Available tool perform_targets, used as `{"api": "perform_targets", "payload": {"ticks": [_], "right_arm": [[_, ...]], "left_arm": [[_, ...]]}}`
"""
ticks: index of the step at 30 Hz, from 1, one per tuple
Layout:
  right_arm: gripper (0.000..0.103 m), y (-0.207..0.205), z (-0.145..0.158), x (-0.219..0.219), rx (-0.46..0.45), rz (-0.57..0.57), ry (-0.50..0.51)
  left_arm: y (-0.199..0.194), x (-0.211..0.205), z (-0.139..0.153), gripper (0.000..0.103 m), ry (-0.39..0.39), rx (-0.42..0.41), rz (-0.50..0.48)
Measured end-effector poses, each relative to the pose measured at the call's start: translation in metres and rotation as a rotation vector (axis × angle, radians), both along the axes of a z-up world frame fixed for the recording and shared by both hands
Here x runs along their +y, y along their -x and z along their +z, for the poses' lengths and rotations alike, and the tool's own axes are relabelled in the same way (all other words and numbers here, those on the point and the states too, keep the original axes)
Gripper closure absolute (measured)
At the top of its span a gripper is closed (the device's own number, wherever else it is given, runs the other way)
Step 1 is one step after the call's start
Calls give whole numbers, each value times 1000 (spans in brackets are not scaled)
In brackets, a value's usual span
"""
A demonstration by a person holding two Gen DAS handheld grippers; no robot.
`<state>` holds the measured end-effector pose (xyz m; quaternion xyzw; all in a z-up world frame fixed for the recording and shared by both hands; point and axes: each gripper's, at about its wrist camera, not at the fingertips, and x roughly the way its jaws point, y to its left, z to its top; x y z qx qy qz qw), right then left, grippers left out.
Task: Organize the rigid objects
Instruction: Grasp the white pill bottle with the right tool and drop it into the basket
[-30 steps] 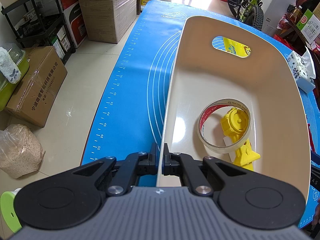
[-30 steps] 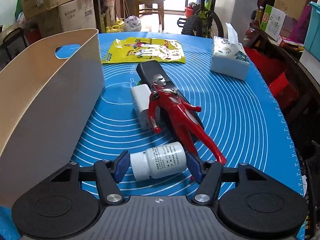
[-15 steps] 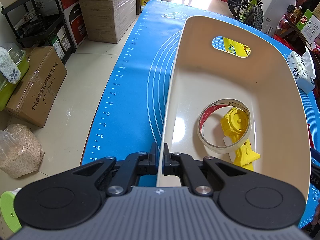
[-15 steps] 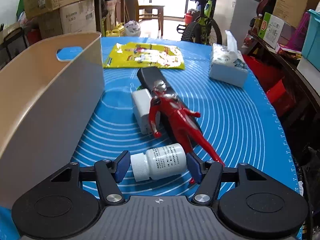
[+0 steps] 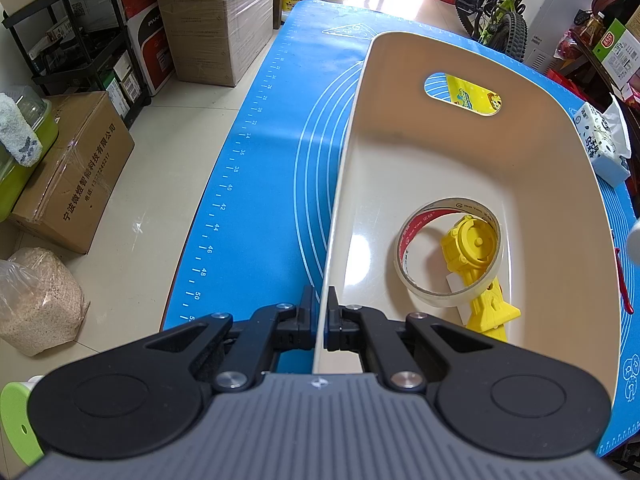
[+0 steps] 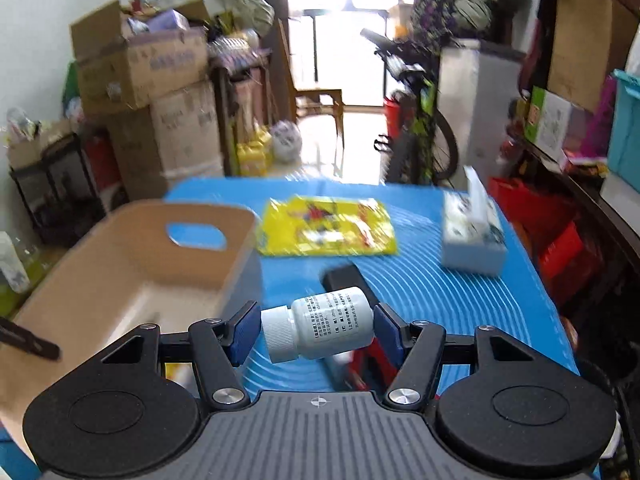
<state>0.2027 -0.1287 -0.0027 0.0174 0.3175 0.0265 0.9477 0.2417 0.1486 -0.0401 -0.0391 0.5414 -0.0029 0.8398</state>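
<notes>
So, right hand-held gripper (image 6: 318,330) clamped end-to-end on white pill bottle (image 6: 320,328), lifted above blue surface (image 6: 460,304), long axis sideways across the pads, ribbed cap pointing left toward beige bin (image 6: 132,264). Printed label facing up. Red figure (image 6: 366,360) and black case (image 6: 344,278) underneath. Left hand-held gripper (image 5: 319,320) pinched shut on bin wall (image 5: 340,184), tape roll (image 5: 448,252) plus yellow toy (image 5: 476,264) inside.

glossy smooth plastic bin (image 5: 400,168), matt blue rubbery mat (image 5: 272,184), clear shiny tape roll (image 5: 448,252).
</notes>
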Motion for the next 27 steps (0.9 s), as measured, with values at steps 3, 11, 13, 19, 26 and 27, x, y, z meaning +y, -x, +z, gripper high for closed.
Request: {"api": "perform_targets", "payload": {"ticks": [3,11,13,19,26,27], "right_arm": [[38,-8,8,14,-10,42,-14],[38,-35,2,66,57,174,-35],[38,-39,-2,80,73,203,-36],[38,-49,-13,118,125,281,8],[38,-59,-33,136,212,310,24],[38,-60,-36,137,230,310,11]], "left_arm": [[0,0,0,98,1,0,1],[0,1,0,98,-3,0,-1],[0,0,0,98,-3,0,-1],[-1,0,1,99,-5,0,-2],[-1,0,1,99,-5,0,-2],[-1,0,1,99,-6,0,-2]]}}
